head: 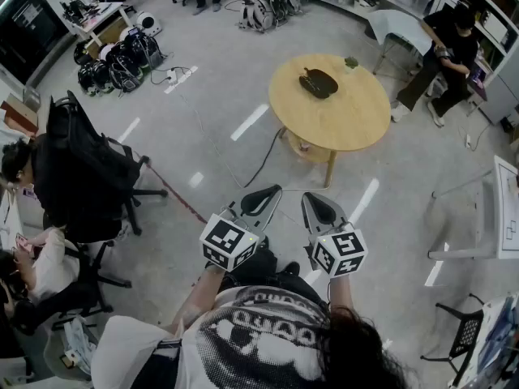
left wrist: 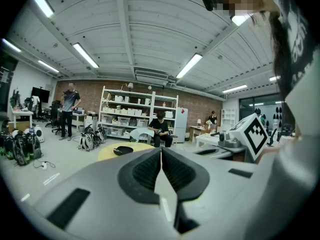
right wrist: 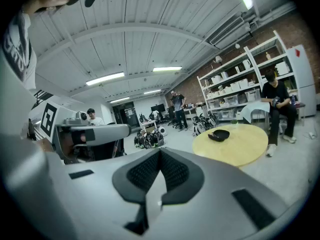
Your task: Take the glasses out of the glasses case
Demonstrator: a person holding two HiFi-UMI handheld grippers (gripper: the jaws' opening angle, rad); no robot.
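A black glasses case (head: 318, 83) lies closed on a round wooden table (head: 357, 120) across the floor, well ahead of both grippers. My left gripper (head: 274, 190) and right gripper (head: 310, 198) are held side by side in front of the person's body, short of the table, both shut with nothing between the pads. In the left gripper view the case (left wrist: 123, 150) shows small on the table (left wrist: 107, 154) beyond the shut left gripper (left wrist: 161, 152). In the right gripper view the case (right wrist: 218, 135) sits on the table (right wrist: 245, 145), up and to the right of the shut right gripper (right wrist: 160, 152).
A person (head: 448, 55) sits just behind the table at the right. A black office chair (head: 85, 177) and seated people stand at the left. Bags (head: 122, 59) lie on the floor at the back left, and a cable (head: 263, 160) runs under the table. A white desk (head: 504, 209) is at the right.
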